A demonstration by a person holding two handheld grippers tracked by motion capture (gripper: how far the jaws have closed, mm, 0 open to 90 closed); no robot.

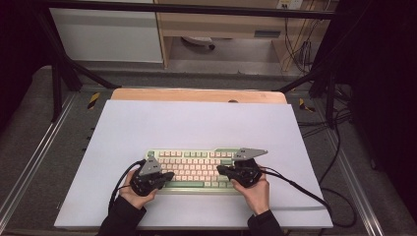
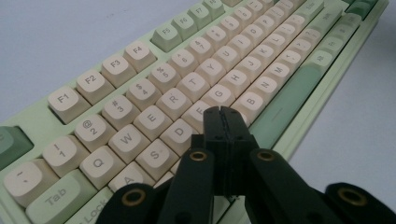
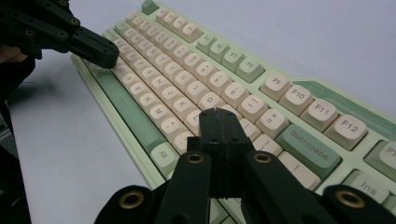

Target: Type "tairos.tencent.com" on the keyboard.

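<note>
With both grippers [image 2: 223, 112] [image 3: 219, 114] pressed together over the keyboard [image 1: 196, 169], I risk mashing neighbouring keys at twelve o'clock.

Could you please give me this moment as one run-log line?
left tongs: shut, over keys near F | right tongs: shut, over keys left of Backspace | keyboard: flat on white mat | contact: cannot tell
</note>
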